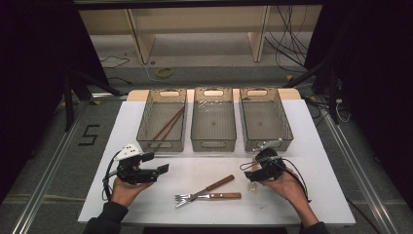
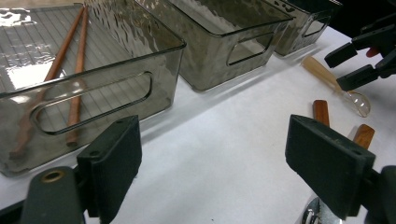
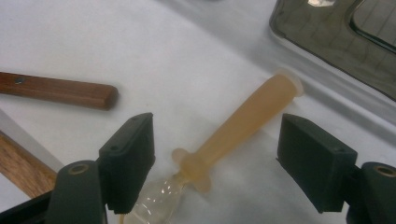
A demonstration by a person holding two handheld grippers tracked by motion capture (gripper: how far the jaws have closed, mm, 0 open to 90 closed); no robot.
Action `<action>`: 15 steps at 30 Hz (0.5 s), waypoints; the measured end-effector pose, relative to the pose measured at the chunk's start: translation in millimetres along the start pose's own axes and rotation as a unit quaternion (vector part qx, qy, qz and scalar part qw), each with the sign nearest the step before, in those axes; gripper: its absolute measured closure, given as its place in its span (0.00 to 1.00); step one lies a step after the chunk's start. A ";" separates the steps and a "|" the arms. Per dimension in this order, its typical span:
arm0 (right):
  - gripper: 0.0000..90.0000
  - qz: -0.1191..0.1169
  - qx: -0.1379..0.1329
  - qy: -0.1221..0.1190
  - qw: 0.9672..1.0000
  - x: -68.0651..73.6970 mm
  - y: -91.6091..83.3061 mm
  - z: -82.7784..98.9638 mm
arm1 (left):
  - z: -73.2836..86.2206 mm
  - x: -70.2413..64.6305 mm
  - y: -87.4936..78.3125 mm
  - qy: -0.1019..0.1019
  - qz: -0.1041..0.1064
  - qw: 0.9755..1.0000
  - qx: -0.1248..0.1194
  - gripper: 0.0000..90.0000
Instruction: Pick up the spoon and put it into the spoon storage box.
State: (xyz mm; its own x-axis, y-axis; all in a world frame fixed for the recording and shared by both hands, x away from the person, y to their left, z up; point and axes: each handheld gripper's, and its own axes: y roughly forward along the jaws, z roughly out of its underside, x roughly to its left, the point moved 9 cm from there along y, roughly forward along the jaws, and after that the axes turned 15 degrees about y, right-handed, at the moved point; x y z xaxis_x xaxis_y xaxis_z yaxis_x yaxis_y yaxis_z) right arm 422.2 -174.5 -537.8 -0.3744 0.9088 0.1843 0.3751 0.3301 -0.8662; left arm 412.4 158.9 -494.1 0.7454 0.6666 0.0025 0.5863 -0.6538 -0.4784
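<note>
On the white table (image 1: 146, 195), our right gripper (image 3: 215, 158) straddles the spoon (image 3: 243, 126), jaws apart, ready to clamp; left gripper (image 2: 215, 154) waits open.

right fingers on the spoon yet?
Apart. The right gripper view shows the right gripper open, its fingers on either side of the spoon lying on the table, with white table visible between each finger and the handle.
</note>
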 end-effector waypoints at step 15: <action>0.49 0.023 0.025 -0.015 0.999 -0.7 7.8 7.8 | 3.5 -2.8 1.9 0.010 0.002 1.000 0.010 0.20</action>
State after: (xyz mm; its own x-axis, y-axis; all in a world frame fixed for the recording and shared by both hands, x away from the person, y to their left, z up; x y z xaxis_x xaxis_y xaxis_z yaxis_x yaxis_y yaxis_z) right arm 418.8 -174.5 -548.2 -0.3835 0.9142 0.1312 0.3488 0.2749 -0.8960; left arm 410.4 157.0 -498.1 0.7537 0.6569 0.0186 0.5774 -0.6485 -0.4960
